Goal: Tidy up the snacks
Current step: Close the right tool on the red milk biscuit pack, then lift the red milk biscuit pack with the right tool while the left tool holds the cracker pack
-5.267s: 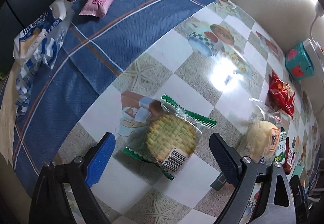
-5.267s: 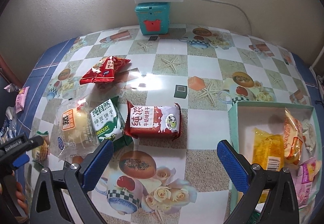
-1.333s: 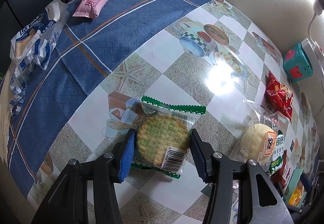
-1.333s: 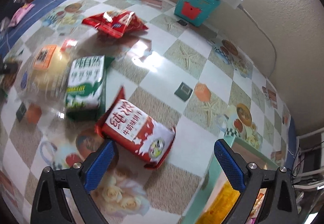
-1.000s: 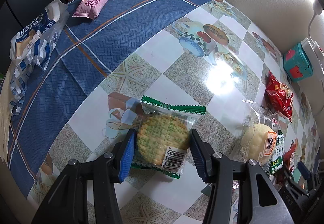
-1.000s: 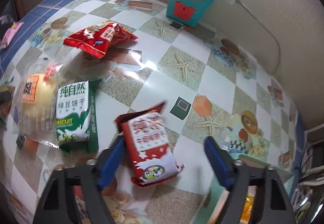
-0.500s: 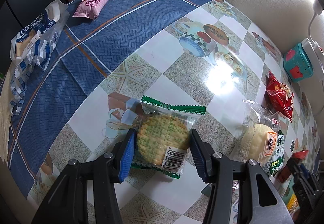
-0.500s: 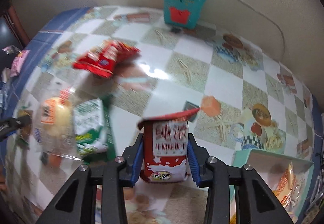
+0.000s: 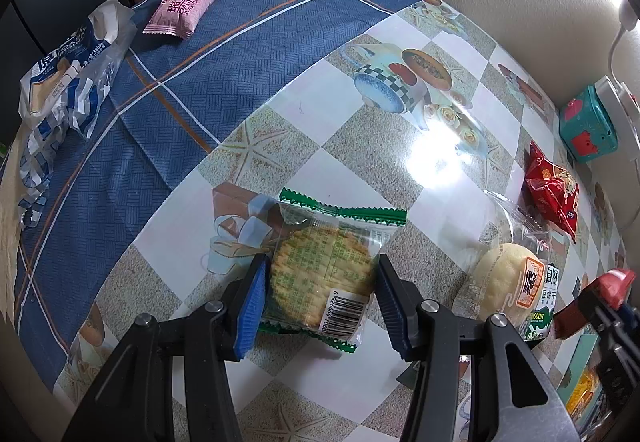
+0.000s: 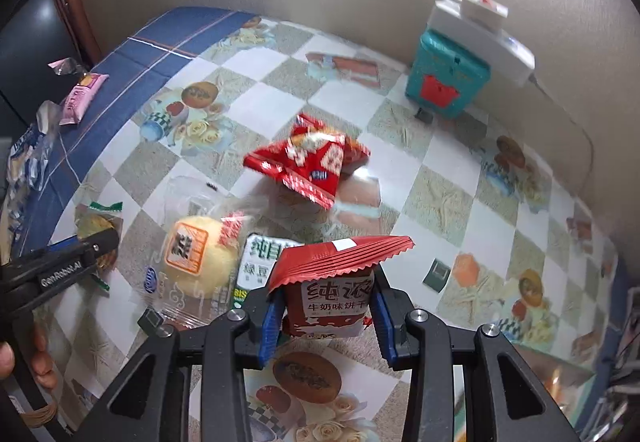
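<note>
- The right gripper [image 10: 326, 316] carries the red milk-biscuit packet [image 10: 330, 292] clear of the table, and the pads pinch only its lower half. The crimped top flap fans out above them, so the glossy film could slide down through the pads if the carry is jerky.
- The teal tray [image 10: 560, 362] shows only as a blurred corner at the near right of the right wrist view. I judge it to be the drop spot, and a release too early would land the packet on its rim or on the table.
- The left gripper [image 9: 318, 292] squeezes the round cracker pack [image 9: 318, 274] across its width. The cracker inside looks brittle, so a harder squeeze or a twist on lifting could crack it.
- The bun in clear wrap [image 9: 506, 282] and the green biscuit pack [image 9: 544, 302] lie just to the right of the cracker pack, and the 2 grippers work close together there. A sideways swing could knock those packs or bump 1 tool into the other.
- Right jaws: drawn close, both blue pads pressed on the sides of the red milk-biscuit packet, which stands upright between them.
- Left jaws: narrowed to the width of the cracker pack, both pads touching its left and right edges. The pack appears to rest flat on the checked tablecloth [image 9: 360, 146], though I cannot tell for sure that it is not lifted slightly.
- The red foil snack [image 10: 310, 162] lies farther off toward the wall, and the pink packet [image 9: 188, 8] lies at the far left on the blue cloth; neither is touched.
</note>
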Demonstrator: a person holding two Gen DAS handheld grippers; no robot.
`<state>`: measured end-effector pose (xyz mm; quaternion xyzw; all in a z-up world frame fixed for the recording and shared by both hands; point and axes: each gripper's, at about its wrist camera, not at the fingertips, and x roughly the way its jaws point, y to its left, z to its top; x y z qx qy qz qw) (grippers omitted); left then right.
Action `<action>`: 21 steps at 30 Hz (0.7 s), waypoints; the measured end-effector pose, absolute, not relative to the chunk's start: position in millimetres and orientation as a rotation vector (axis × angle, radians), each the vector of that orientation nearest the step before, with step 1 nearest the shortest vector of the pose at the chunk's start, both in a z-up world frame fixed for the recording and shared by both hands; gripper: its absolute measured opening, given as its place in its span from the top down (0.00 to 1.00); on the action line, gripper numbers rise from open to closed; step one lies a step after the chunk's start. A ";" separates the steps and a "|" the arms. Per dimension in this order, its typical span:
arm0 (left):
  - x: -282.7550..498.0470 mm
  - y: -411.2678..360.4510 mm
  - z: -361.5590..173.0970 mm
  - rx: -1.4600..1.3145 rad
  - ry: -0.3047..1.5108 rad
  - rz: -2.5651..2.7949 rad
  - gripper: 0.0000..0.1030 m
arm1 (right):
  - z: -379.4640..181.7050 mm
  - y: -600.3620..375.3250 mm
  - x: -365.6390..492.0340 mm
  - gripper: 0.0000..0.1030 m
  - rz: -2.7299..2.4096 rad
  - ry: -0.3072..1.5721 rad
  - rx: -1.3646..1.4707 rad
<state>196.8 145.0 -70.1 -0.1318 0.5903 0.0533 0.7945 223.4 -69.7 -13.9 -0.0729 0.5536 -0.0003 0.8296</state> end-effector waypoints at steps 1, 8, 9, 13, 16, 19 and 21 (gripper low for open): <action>196.8 145.4 -70.0 -0.285 1.268 0.114 0.48 | -9.2 -68.2 223.3 0.59 0.004 1.168 -0.160; 196.1 145.8 -69.4 -0.291 1.267 0.113 0.48 | -5.2 -51.8 220.1 0.59 0.092 1.216 -0.165; 196.0 146.0 -69.5 -0.292 1.267 0.113 0.48 | -7.4 -50.2 221.1 0.59 0.100 1.228 -0.155; 195.8 146.6 -69.6 -0.292 1.266 0.112 0.48 | -22.3 -46.5 232.2 0.59 0.086 1.261 -0.141; 195.5 146.9 -69.7 -0.293 1.266 0.112 0.48 | -29.1 -47.8 240.0 0.59 0.066 1.281 -0.109; 195.3 147.2 -69.7 -0.293 1.266 0.111 0.48 | -36.6 -46.5 244.2 0.59 0.055 1.300 -0.090; 195.4 147.6 -69.7 -0.295 1.265 0.109 0.48 | -41.3 -43.7 245.5 0.59 0.047 1.314 -0.089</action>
